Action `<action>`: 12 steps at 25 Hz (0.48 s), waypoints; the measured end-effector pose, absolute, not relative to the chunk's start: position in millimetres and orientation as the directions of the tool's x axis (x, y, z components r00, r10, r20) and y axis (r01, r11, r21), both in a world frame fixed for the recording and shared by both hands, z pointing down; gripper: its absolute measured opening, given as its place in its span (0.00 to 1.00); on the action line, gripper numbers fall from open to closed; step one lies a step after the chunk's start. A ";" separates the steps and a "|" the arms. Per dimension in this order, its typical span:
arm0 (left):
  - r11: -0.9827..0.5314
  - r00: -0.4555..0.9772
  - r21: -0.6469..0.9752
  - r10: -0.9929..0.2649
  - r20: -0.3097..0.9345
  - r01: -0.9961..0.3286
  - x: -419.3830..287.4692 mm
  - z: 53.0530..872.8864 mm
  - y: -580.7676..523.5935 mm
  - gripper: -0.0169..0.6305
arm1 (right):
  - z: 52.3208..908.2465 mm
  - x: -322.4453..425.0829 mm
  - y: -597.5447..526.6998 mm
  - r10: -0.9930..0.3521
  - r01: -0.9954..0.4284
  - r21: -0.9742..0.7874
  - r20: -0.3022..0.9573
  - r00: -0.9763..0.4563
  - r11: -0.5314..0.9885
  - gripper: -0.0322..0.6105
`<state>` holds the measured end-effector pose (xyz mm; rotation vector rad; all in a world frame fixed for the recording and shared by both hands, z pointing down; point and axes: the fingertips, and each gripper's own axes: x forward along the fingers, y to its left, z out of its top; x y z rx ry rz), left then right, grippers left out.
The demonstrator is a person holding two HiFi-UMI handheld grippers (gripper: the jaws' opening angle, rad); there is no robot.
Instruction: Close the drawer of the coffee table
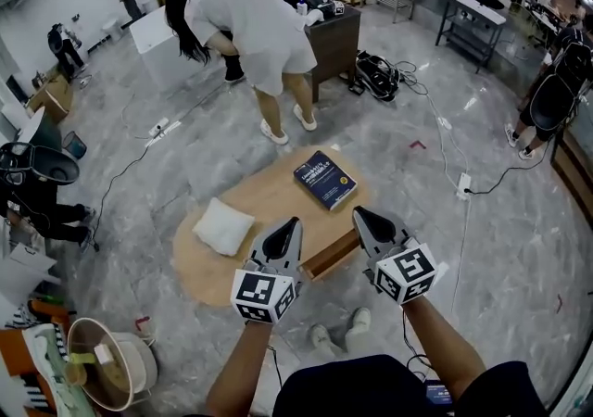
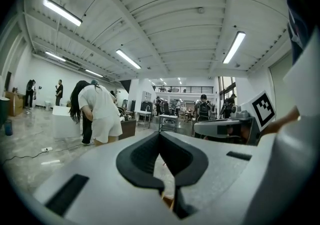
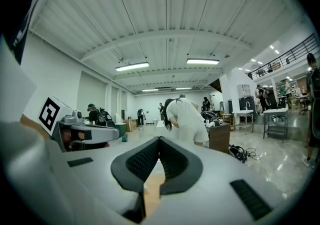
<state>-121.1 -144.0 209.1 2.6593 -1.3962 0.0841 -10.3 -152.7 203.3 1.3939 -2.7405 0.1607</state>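
The wooden drawer (image 1: 329, 256) juts from the near edge of the oval wooden bench (image 1: 269, 195), between the left gripper (image 1: 293, 221) and right gripper (image 1: 360, 212), both with jaws clenched and empty. An off-centre push could skew and jam it.

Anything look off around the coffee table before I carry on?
Only the drawer: it stands open, sticking out of the coffee table on its near side. The book and the pillow lie flat on top; nothing looks spilled or damaged.
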 end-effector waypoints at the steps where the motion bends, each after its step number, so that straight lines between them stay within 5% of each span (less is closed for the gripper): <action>1: -0.557 0.565 0.096 -0.817 0.113 -0.825 -120.3 210.5 -146.3 0.03 | 205.9 -9.3 -154.3 -0.799 -0.806 -0.065 0.107 -0.592 0.588 0.07; 12: -0.551 0.571 0.160 -0.810 0.134 -0.819 -93.7 260.6 -167.3 0.03 | 257.0 13.1 -173.8 -0.771 -0.792 -0.079 0.187 -0.608 0.606 0.07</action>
